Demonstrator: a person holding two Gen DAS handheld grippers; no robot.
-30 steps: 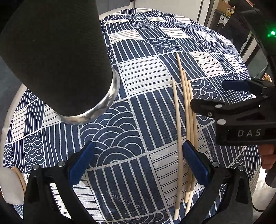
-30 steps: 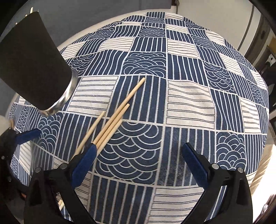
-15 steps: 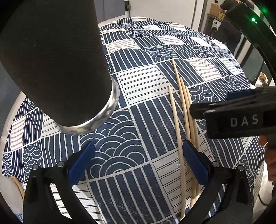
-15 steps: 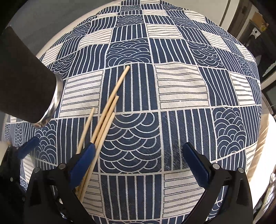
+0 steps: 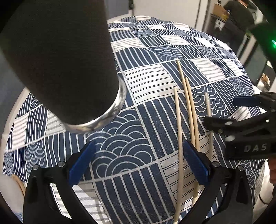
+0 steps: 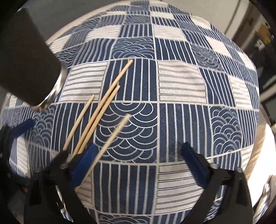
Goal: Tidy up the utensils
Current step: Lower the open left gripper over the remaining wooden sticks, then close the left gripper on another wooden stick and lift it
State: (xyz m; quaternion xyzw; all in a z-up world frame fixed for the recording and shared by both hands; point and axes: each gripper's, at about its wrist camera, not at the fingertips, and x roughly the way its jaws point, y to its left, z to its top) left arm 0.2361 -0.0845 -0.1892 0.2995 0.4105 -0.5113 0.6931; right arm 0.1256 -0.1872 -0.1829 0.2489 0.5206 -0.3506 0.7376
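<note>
Several wooden chopsticks (image 5: 189, 110) lie on the blue and white patterned tablecloth (image 5: 146, 82). A black utensil holder (image 5: 60, 60) with a shiny metal rim stands at the left, also in the right wrist view (image 6: 25, 69). My left gripper (image 5: 138, 162) hovers open over the cloth, one chopstick (image 5: 179, 137) running between its jaws close to the right one. My right gripper (image 6: 140, 163) is closing; a single blurred chopstick (image 6: 110, 139) lies slanted against its left pad, and the right pad is well clear of it. The other chopsticks (image 6: 103, 106) stay bunched to its left.
The round table's edge curves close on all sides. A white object (image 5: 6, 186) with a wooden piece sits at the lower left. A person (image 5: 238, 13) stands far back right. The left gripper's blue pad (image 6: 24, 125) shows at the left edge.
One chopstick has come away from the bunch toward the right and now sits inside the right gripper's jaws. Those jaws have narrowed. The left gripper holds its place.
</note>
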